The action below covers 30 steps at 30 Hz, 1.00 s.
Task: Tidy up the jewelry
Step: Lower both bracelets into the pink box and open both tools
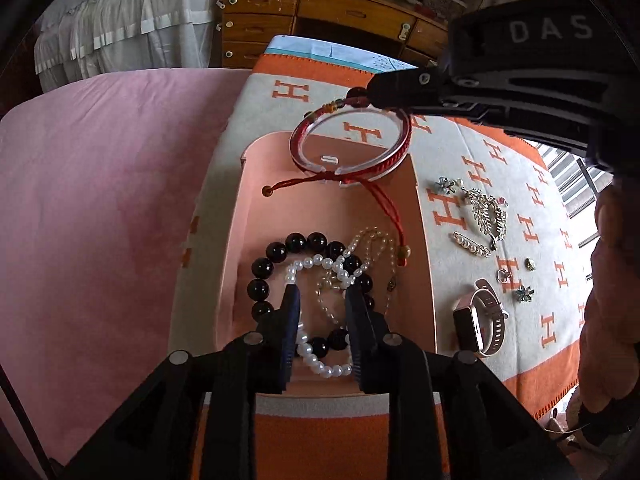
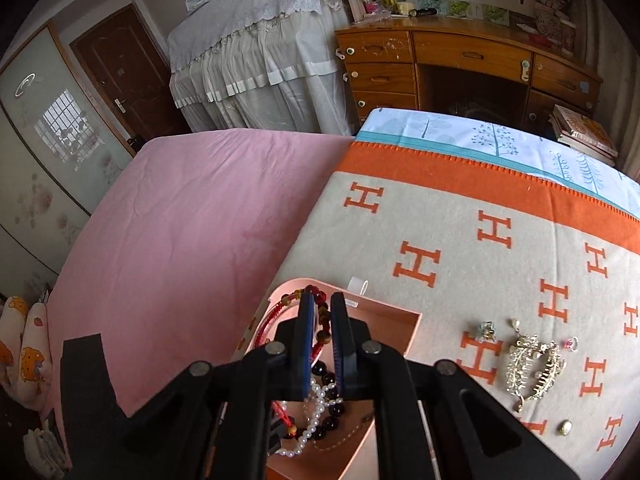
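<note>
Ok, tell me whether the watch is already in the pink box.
No, the watch lies on the H-patterned blanket, outside the pink box and beside its wall.

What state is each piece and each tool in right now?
Red cord bracelet: on its clear ring, held above the pink box.
Right tool: shut on the bracelet.
Left tool: open, over the beads, gripping nothing.
Pink box: open-topped.
Black bead bracelet: in the box.
Pearl strand: in the box, tangled with the beads.
Watch: on the blanket, outside.

Left hand-held gripper (image 1: 320,292) open, right hand-held gripper (image 2: 320,304) clamped.
</note>
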Each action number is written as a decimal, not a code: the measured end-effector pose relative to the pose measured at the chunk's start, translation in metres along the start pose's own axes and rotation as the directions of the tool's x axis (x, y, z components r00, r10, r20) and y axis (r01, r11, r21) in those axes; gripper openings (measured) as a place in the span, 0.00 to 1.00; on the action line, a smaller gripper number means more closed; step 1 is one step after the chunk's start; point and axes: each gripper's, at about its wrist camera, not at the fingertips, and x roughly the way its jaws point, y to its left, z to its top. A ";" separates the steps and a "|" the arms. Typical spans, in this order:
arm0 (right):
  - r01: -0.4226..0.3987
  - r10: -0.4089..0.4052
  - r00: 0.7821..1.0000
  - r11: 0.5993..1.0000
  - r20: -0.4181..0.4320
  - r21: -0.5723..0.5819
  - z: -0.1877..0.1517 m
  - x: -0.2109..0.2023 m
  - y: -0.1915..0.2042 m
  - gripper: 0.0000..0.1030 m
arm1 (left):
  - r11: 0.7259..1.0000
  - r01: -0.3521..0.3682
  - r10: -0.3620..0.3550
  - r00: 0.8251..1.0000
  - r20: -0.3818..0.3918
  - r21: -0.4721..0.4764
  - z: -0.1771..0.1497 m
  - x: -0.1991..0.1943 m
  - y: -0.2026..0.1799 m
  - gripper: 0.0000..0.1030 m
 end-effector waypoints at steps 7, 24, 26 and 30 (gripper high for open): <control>-0.030 0.037 0.995 0.997 -0.096 0.074 -0.009 0.033 -0.017 0.09 | 0.999 -0.031 0.033 0.996 0.078 -0.020 -0.003 -0.019 0.007 0.58; -0.065 0.072 0.993 0.995 -0.096 0.074 -0.040 -0.003 -0.039 0.09 | 0.999 -0.038 0.038 0.995 0.087 0.004 -0.003 -0.029 -0.012 0.62; -0.075 0.081 0.992 0.995 -0.092 0.065 -0.043 -0.011 -0.041 0.09 | 0.999 -0.038 0.037 0.995 0.091 0.007 -0.004 -0.032 -0.015 0.62; -0.085 0.088 0.994 0.995 -0.067 0.042 -0.047 -0.031 -0.043 0.12 | 0.999 -0.035 0.034 0.994 0.100 0.016 -0.003 -0.038 -0.024 0.67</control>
